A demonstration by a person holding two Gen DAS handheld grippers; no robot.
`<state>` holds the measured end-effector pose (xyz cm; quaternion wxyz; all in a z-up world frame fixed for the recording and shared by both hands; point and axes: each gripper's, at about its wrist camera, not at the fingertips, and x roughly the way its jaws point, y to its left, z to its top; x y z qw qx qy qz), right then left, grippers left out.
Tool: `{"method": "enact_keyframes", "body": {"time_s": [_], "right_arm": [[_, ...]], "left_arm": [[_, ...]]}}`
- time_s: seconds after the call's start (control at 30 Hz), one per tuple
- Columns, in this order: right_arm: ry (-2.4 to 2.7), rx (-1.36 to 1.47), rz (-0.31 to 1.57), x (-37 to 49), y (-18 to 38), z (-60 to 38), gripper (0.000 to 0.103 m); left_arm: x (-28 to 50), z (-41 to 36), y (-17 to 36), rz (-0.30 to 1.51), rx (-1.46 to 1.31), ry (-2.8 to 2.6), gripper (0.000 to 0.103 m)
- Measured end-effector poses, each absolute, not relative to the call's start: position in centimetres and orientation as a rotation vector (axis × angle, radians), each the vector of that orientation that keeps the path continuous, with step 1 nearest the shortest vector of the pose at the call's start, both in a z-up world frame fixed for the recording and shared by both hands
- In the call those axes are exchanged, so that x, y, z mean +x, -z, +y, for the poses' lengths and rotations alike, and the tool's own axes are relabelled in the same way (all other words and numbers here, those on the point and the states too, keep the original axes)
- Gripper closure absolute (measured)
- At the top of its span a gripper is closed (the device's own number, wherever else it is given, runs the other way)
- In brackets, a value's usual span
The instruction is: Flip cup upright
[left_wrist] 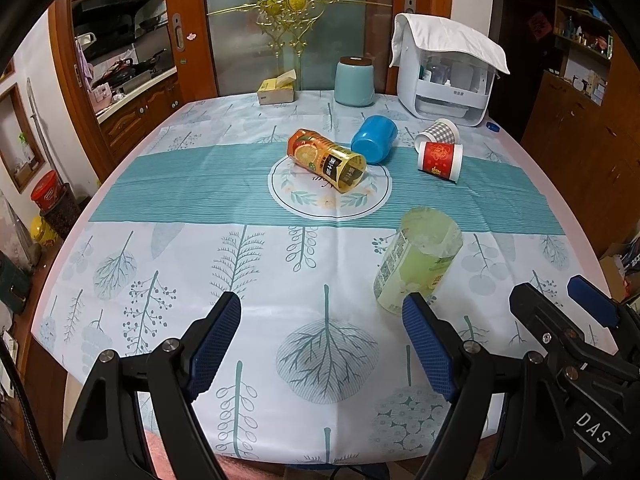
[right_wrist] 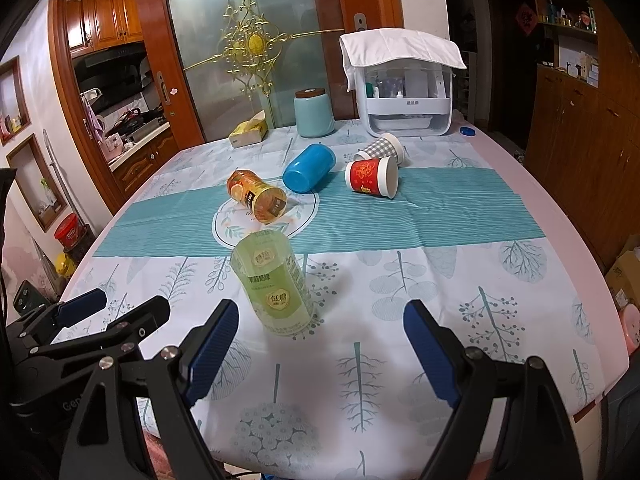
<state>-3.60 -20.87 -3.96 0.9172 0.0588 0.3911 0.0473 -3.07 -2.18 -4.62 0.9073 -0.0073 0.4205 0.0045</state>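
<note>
Five cups lie tipped on the desk [left_wrist: 200, 208]. The pale green cup [right_wrist: 276, 284] lies left of centre in the right wrist view, just beyond the right gripper [right_wrist: 320, 344], whose jaws gape wide and hold nothing. The left gripper [left_wrist: 322, 340] is likewise spread wide and empty. Orange cup [left_wrist: 326, 160], blue cup [left_wrist: 374, 138], red cup [left_wrist: 440, 159] and checked cup [left_wrist: 438, 131] lie mid-frame.

Lay tipped on the table [right_wrist: 460, 360]: green cup [right_wrist: 276, 280], orange cup [right_wrist: 258, 197], blue cup [right_wrist: 309, 168], red cup [right_wrist: 372, 178]; jaws spread wide.
</note>
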Motion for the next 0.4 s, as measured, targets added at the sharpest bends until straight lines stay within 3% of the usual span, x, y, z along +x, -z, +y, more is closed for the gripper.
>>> {"method": "enact_keyframes", "body": {"time_s": [0.4], "right_arm": [[-0.095, 0.118, 0.808, -3.58, 3.93, -20.67, 0.018]], "left_arm": [[-2.82, -2.04, 4.99, 0.883, -0.013, -0.013, 0.021]]}}
